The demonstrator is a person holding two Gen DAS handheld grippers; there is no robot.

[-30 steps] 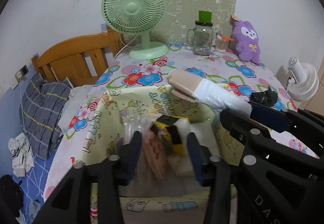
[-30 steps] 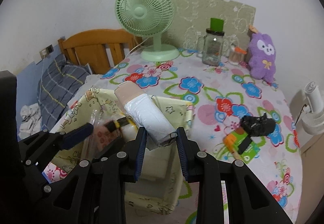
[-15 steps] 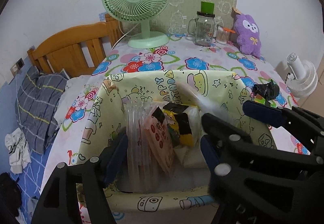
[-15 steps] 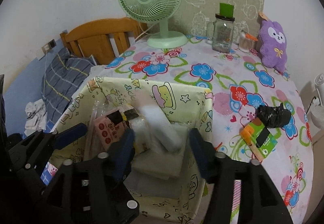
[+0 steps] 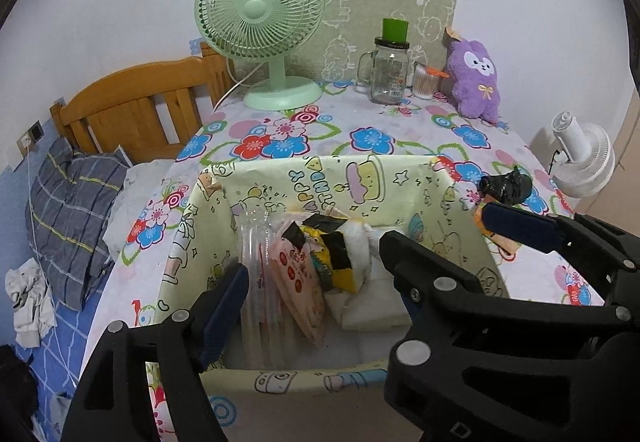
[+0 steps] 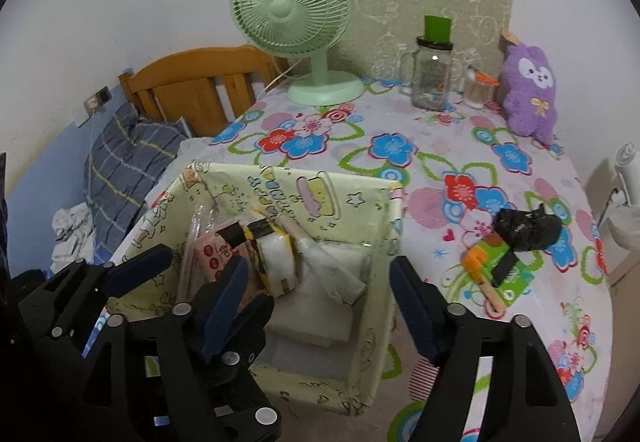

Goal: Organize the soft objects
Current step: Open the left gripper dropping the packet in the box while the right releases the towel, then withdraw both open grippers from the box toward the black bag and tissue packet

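Note:
A yellow cartoon-print box [image 5: 360, 178] [image 6: 360, 354] sits at the near edge of the flowered table. In it lie a white plastic-wrapped roll with a tan end [image 6: 320, 262], a pink packet [image 5: 298, 274] [image 6: 210, 254], a yellow-black packet [image 5: 332, 254] [image 6: 272, 242], clear plastic [image 5: 256, 242] and white padding [image 6: 316, 318]. My left gripper [image 5: 316, 306] is open and empty over the box. My right gripper [image 6: 320, 302] is open and empty just above the roll. A black crumpled bag [image 6: 528, 228] [image 5: 506, 186] lies right of the box.
A green fan [image 6: 292, 22], a glass jar [image 6: 432, 78] and a purple plush [image 6: 530, 94] stand at the table's back. An orange-green item [image 6: 496, 274] lies under the black bag. A wooden bed with a plaid pillow [image 5: 68, 210] is at left. A white fan [image 5: 580, 158] is at right.
My right gripper lowered the white roll into the box, opened and let it go; the roll now lies in the box. The left gripper opened wider and stays over the box.

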